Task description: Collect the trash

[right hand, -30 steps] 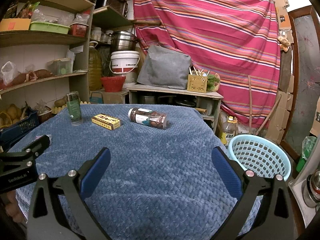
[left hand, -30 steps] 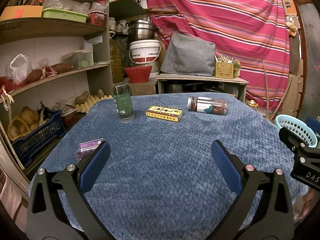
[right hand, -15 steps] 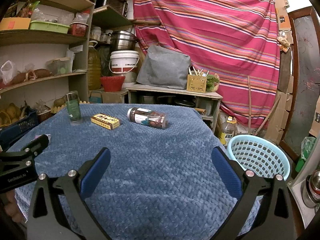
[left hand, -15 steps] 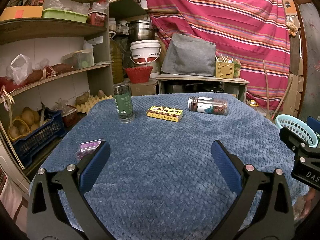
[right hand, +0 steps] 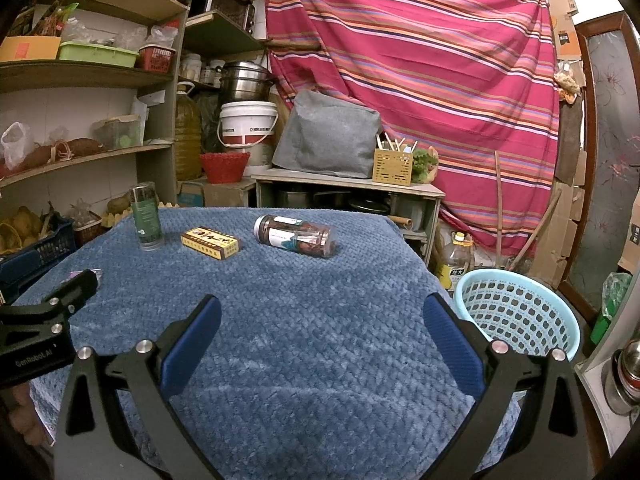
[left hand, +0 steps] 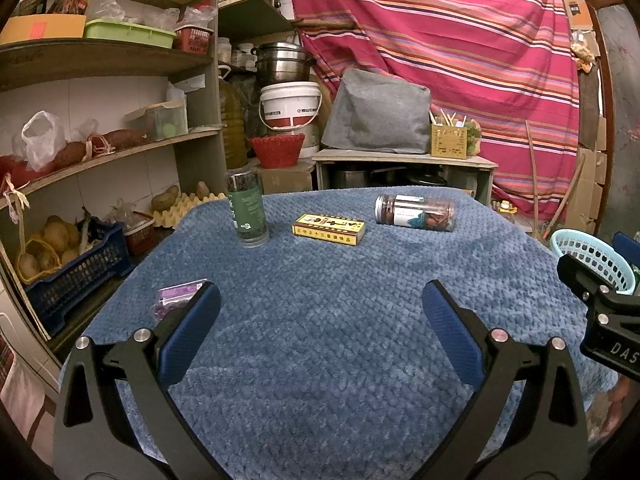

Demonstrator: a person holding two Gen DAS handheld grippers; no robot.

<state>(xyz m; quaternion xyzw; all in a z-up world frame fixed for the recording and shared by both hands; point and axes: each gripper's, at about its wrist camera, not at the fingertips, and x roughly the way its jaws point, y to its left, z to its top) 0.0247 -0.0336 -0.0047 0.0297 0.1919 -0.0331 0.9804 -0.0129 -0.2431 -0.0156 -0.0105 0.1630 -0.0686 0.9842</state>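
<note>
Almost nothing changes over the last second: both tongs hang above the near edge of the blue cloth, only drifting slightly. Left gripper spread, empty. Right gripper spread, empty.

Purple wrapper just beside the left tong's left fingertip. Green jar, yellow box and lying jar well ahead. Basket right of the right tongs, off the table. Collection not yet begun; wrapper looks the nearest pick.

Near half of table bare, free passage. Far side blocked by green jar, yellow box, tipped jar; purple packet at left edge.
</note>
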